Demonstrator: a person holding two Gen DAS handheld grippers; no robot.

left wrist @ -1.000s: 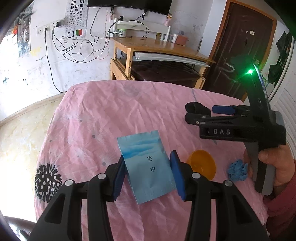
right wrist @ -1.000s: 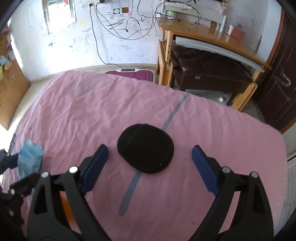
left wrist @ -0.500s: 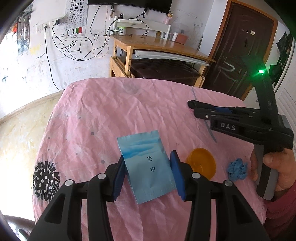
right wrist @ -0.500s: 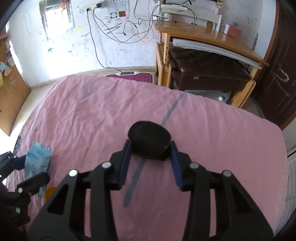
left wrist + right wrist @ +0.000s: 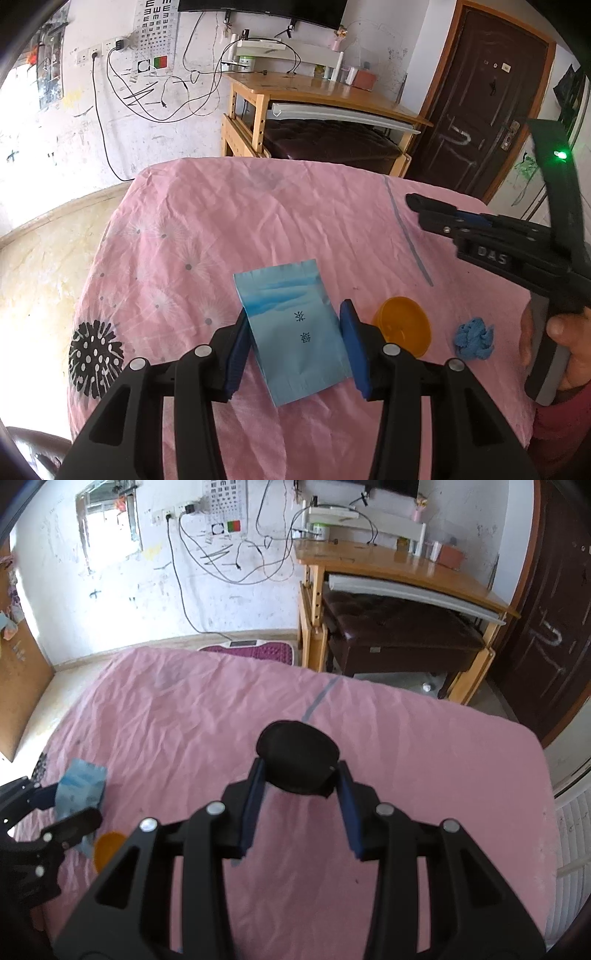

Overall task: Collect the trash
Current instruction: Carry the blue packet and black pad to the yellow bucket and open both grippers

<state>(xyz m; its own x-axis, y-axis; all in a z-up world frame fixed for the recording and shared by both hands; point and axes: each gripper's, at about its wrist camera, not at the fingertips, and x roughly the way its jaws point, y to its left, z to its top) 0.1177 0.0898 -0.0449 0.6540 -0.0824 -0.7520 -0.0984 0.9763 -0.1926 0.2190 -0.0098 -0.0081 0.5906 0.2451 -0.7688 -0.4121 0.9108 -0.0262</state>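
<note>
Right gripper (image 5: 299, 775) has just clamped shut on the black round pad (image 5: 298, 761) and lifts it off the pink tablecloth (image 5: 184, 723). Left gripper (image 5: 293, 343) grips the blue sachet (image 5: 295, 332) by the orange lid (image 5: 402, 326); both pieces look ready for binning.

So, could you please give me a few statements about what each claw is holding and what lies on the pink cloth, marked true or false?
1. The left claw grips a blue packet. True.
2. The right claw is empty. False: it is shut on a black round pad.
3. An orange lid lies on the pink cloth. True.
4. The crumpled blue scrap sits inside the orange lid. False: it lies apart, beside it.
</note>
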